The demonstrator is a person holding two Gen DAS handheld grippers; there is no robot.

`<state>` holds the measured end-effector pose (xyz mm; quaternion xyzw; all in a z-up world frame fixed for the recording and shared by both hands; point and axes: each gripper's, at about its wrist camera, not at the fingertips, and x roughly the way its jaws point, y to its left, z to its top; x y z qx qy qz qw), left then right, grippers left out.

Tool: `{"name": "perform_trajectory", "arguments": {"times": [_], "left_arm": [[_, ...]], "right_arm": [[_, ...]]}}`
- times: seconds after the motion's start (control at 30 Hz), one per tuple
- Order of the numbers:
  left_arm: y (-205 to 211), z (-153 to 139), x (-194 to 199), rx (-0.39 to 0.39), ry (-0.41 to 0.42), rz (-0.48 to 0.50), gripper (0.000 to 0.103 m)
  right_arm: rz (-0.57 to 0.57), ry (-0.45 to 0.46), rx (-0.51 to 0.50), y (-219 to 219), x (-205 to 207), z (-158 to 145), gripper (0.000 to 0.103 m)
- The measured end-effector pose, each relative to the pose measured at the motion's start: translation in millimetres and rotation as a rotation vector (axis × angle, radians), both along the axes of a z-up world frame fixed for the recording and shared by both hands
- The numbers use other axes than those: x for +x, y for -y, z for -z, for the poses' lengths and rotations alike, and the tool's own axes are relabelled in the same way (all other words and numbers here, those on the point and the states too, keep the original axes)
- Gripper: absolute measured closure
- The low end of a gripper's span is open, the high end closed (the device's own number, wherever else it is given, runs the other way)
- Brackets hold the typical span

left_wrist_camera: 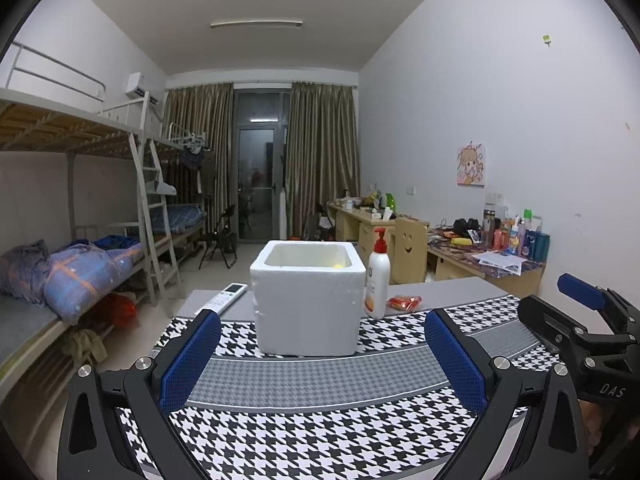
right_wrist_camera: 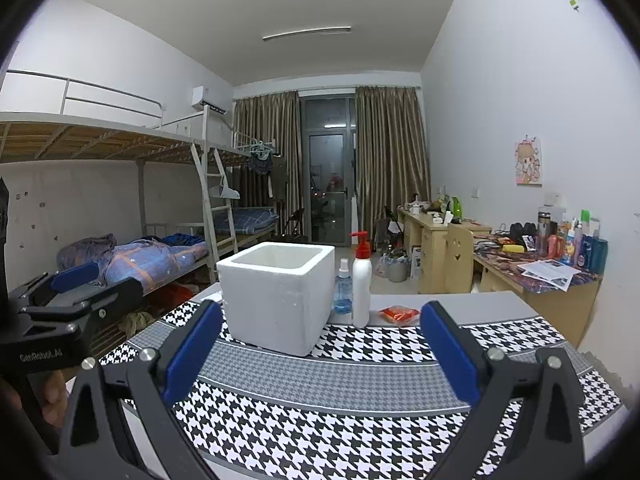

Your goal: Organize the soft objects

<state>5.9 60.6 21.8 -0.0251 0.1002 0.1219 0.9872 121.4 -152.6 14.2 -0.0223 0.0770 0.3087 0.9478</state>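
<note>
A houndstooth woven cloth (left_wrist_camera: pixel 320 440) covers my table; on it stands a square white foam box (left_wrist_camera: pixel 306 300), grainy-walled, with something yellow (left_wrist_camera: pixel 338 265) just showing inside. Beside it stand a smooth white pump bottle (right_wrist_camera: pixel 361 280), a clear blue spray bottle (right_wrist_camera: pixel 343 292) and a crinkly red packet (right_wrist_camera: pixel 400 314). My left gripper (left_wrist_camera: pixel 320 364) and right gripper (right_wrist_camera: pixel 320 352) both gape wide, holding nothing

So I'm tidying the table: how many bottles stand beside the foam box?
2: a white pump bottle right of the foam box, and a small blue spray bottle between them. Others may hide behind the box.
</note>
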Motion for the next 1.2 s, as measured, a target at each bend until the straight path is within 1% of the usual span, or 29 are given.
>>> {"name": "perform_trajectory", "arguments": {"times": [0.23,0.4,0.5,0.67,1.0,1.2], "left_arm": [[2,9,-2,-0.012,-0.004,0.008,0.001],[5,13,-5,-0.003,0.004,0.01,0.001],[6,14,-7,-0.011,0.014,0.016,0.001],[6,16,-13,-0.009,0.023,0.01,0.001],[6,21,-15,-0.016,0.01,0.013,0.001],[6,22,-13,-0.022,0.004,0.018,0.001]], "right_arm": [[0.039,0.013,-0.008,5,-3,8,0.002],[0.033,0.01,0.001,6,-4,11,0.002],[0.018,-0.007,0.013,7,-3,12,0.002],[0.043,0.005,0.006,8,-5,15,0.002],[0.048,0.008,0.0,9,-9,19,0.002],[0.033,-0.02,0.004,10,-5,21,0.002]]}}
